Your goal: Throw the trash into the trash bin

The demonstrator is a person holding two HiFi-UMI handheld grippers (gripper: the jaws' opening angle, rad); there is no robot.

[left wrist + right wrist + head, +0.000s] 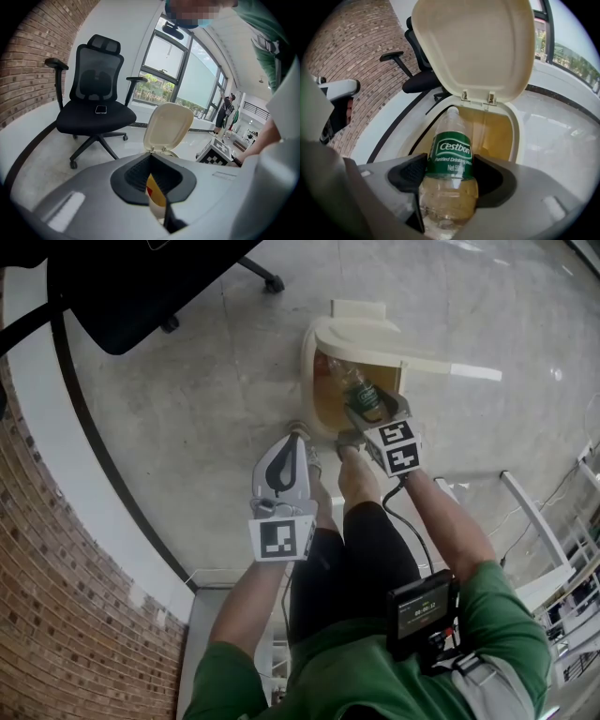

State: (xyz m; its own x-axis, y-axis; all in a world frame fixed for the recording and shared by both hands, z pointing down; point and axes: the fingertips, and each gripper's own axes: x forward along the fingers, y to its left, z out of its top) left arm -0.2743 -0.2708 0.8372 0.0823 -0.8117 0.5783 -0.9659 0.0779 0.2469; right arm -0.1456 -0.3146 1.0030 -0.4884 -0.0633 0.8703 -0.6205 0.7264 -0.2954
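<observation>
Right tongs (450, 187) grip the seemingly light, crushable bottle (450, 157) mid-label over the bin (516, 129); left tongs (157, 180) pinch a scrap (157, 199).

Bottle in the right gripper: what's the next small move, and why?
Probably open the right gripper and let the bottle drop. Its jaws clamp the bottle at the green label, the neck points down into the trash bin, and the lid stands open, so nothing seems to block the fall.
</observation>
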